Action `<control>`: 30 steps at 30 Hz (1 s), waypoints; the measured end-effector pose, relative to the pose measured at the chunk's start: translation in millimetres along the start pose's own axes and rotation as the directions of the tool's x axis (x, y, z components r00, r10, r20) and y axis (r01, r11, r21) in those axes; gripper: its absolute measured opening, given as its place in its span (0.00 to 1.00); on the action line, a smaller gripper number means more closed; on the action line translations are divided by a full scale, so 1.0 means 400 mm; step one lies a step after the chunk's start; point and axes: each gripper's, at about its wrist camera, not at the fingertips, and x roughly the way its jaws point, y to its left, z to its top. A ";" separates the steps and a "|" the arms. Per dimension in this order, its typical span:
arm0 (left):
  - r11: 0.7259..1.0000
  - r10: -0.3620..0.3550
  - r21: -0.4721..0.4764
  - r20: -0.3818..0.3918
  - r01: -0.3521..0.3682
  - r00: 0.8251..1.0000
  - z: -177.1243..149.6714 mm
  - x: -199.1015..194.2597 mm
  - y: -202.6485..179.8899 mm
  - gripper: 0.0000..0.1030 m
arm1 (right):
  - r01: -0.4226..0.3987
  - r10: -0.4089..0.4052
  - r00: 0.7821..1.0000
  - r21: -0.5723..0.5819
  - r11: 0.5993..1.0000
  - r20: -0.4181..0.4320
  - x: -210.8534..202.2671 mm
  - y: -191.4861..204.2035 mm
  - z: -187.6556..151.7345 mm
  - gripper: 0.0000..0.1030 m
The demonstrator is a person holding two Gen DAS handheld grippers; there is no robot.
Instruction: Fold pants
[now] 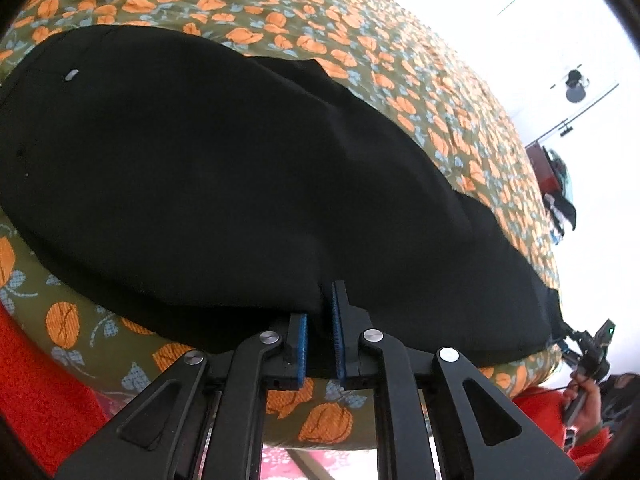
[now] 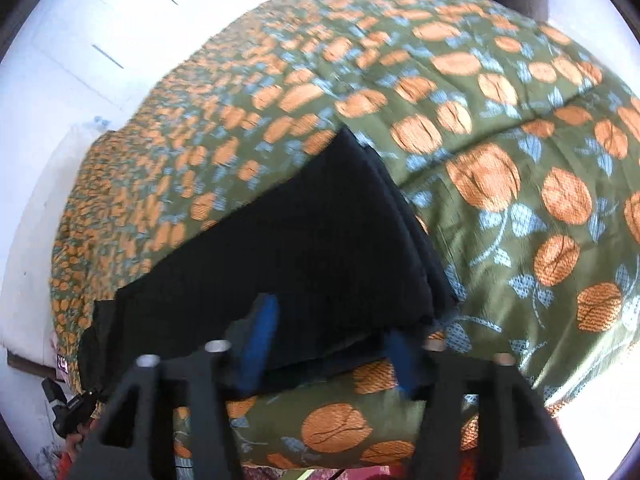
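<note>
Flowered bedspread (image 1: 360,40), black pants (image 1: 200,160) across it.
We see the left gripper (image 1: 320,312) pinching the hem at 6 o'clock (blue pads); the right gripper (image 2: 328,344) stands apart.

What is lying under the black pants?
The black pants lie on a green bedcover with orange flowers, which shows on every side of them. The part of the cover directly beneath the pants is hidden, so anything else under them cannot be seen.

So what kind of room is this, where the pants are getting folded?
Probably a bedroom: the black pants lie on a bed under a green floral bedspread, with white walls behind.
</note>
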 end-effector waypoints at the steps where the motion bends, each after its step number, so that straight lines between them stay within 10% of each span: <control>1: 1.000 -0.002 -0.005 0.001 0.002 1.000 0.001 0.002 0.002 0.10 | -0.013 0.013 1.000 0.006 1.000 0.008 0.000 0.002 -0.001 0.55; 4: 1.000 0.000 -0.002 0.003 0.000 1.000 0.004 0.008 -0.005 0.05 | -0.013 0.012 1.000 0.050 0.999 0.012 -0.004 -0.018 -0.003 0.37; 5: 1.000 0.000 0.001 0.007 0.000 1.000 0.004 0.004 0.000 0.04 | 0.000 -0.001 1.000 0.068 0.998 0.006 0.001 -0.024 -0.001 0.07; 30: 0.968 0.206 0.151 -0.027 -0.199 0.978 -0.013 0.073 -0.047 0.04 | 0.111 -0.108 0.991 0.039 0.993 -0.078 0.035 -0.020 -0.013 0.09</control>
